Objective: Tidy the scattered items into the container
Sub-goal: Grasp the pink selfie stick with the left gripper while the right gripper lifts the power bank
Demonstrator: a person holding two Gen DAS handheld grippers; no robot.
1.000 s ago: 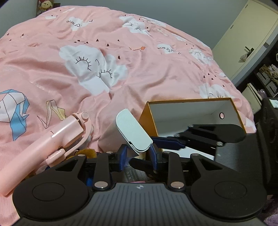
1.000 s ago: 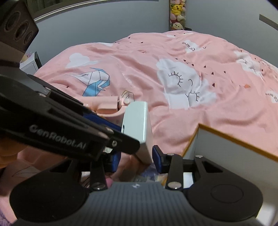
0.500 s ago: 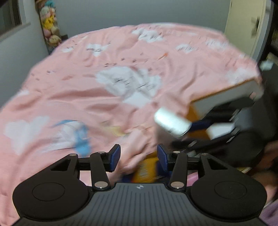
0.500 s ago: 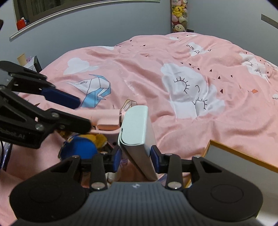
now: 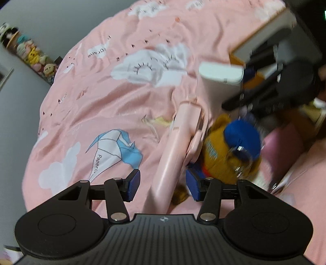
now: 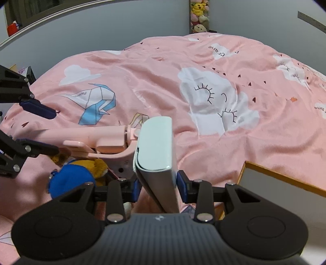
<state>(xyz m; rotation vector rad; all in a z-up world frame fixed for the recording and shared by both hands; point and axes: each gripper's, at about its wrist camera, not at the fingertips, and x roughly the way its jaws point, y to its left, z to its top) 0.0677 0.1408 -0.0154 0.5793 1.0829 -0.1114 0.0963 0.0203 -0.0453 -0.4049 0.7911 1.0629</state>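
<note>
My right gripper (image 6: 158, 184) is shut on a pale mint case (image 6: 156, 150) and holds it upright; it also shows in the left wrist view (image 5: 221, 79). My left gripper (image 5: 163, 184) is open, its pads either side of the handle of a pink selfie stick (image 5: 175, 148) that lies on the bed; the stick shows in the right wrist view too (image 6: 91, 136). A yellow plush with a blue cap (image 5: 234, 146) lies right of the stick (image 6: 75, 175). The orange-rimmed white box (image 6: 285, 183) stands at the right.
The pink duvet (image 6: 203, 91) with cloud prints covers the bed. Plush toys (image 6: 198, 14) hang on the far wall. The right gripper's black body (image 5: 285, 81) is close to the box (image 5: 262, 34) in the left wrist view.
The left gripper let go of the mint case, swung left and came down around the pink stick. The right gripper closed on the case and holds it.
</note>
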